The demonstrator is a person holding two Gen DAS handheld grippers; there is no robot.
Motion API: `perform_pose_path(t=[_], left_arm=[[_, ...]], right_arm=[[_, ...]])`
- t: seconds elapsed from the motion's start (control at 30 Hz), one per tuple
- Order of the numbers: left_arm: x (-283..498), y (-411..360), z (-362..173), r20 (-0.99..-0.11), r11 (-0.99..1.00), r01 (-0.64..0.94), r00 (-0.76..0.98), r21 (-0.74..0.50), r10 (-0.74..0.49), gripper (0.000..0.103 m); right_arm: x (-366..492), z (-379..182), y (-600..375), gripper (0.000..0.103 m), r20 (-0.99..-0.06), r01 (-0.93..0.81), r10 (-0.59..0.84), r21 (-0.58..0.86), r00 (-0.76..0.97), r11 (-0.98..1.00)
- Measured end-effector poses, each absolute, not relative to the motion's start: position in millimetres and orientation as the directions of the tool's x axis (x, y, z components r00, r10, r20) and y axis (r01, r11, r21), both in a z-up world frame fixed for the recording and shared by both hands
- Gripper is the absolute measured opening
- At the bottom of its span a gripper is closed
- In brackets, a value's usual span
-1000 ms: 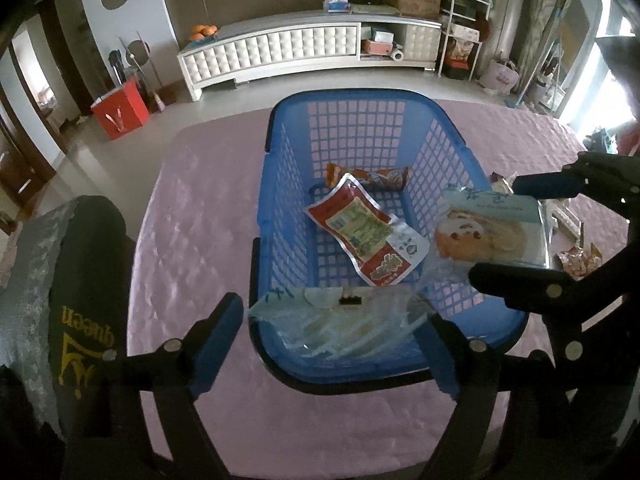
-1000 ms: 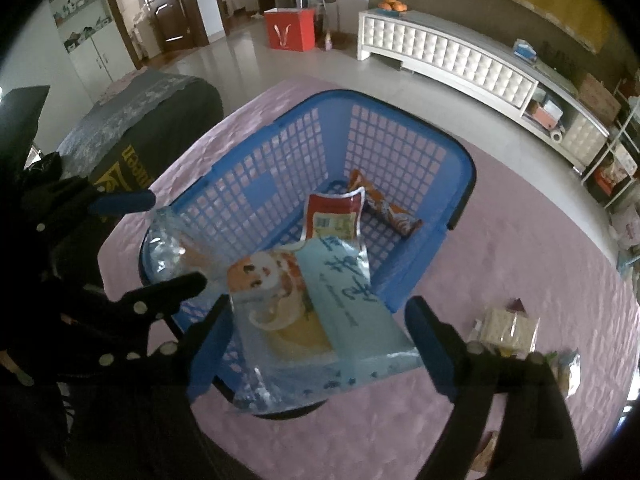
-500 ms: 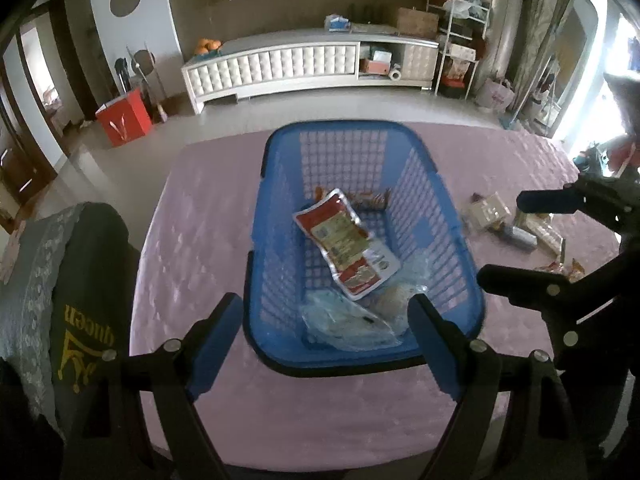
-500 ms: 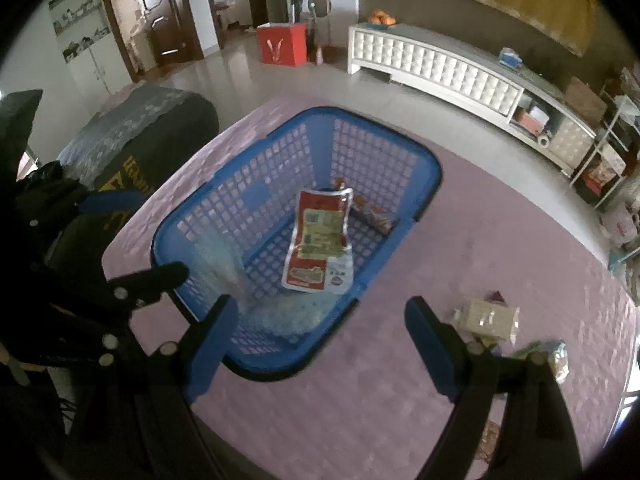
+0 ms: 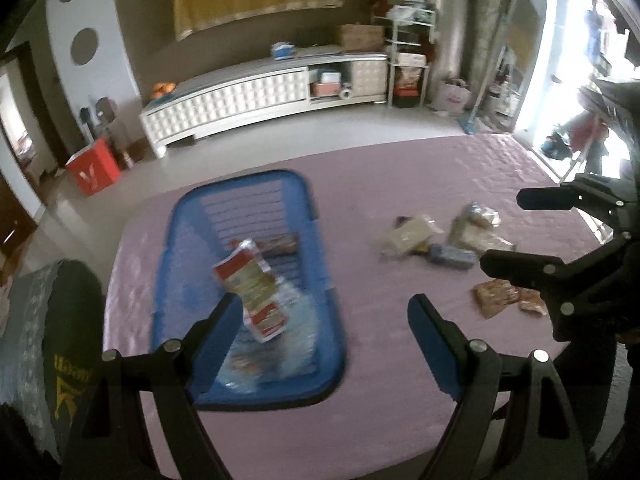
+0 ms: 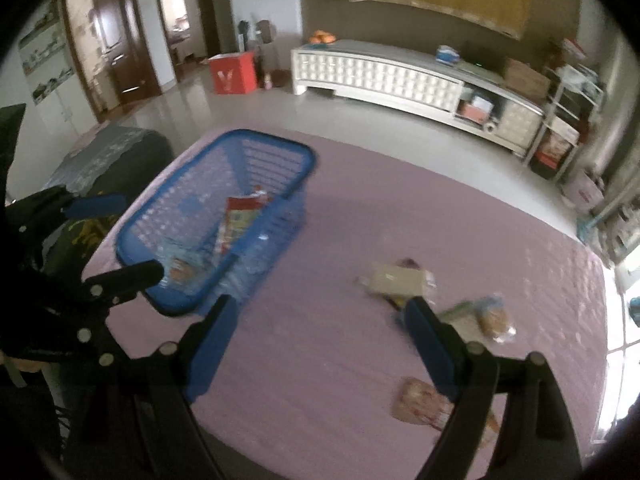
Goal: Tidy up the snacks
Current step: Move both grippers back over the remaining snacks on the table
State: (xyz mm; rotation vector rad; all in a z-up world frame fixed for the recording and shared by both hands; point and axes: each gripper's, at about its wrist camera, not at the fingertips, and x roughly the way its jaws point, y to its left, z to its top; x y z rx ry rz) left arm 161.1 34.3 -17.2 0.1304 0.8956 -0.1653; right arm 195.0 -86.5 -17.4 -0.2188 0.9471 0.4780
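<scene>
The blue basket (image 5: 178, 240) stands on the left of the pink-covered table (image 5: 400, 176). In it lie a red-and-white packet (image 5: 252, 284) and clear bags (image 5: 292, 340). My left gripper (image 5: 324, 340) hangs open and empty above the basket's near right corner. Right of it, my right gripper (image 5: 524, 234) is open too. In the right wrist view the right gripper (image 6: 320, 344) is open over bare cloth, between the basket (image 6: 306, 160) and loose snacks: a pale packet (image 6: 396, 282), a cookie bag (image 6: 494, 316) and an orange packet (image 6: 420, 402).
A dark chair with a grey cover (image 5: 52, 344) stands at the table's left edge. Beyond the far edge are the floor, a red box (image 5: 94, 168) and a long white cabinet (image 5: 256, 100). More loose packets (image 5: 452, 256) lie mid-right on the cloth.
The two bags that were between the jaws over the basket now lie inside it. Both grippers have lifted and swung right, so the basket has shifted left in both views.
</scene>
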Motion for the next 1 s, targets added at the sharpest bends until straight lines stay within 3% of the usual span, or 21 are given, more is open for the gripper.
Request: perform_pose_path(t=[0.47,1.0], left_arm=[[207.5,-75.2,-52.3,-0.795,0.948,0.305,0.595,0.09,-0.116,0.083],[252.4,-114.7,-148.4,-0.893,0.931,0.364,0.424,0.012,-0.154,0.083]], right_arm=[[213.6,-47.3,-190.6,0.088,-0.845,-0.337,0.216,0.045,0.489,0.94],[260.8,-158.1,-231.1,0.088,-0.931,-0.353,0.172,0.05,0.323,0.934]])
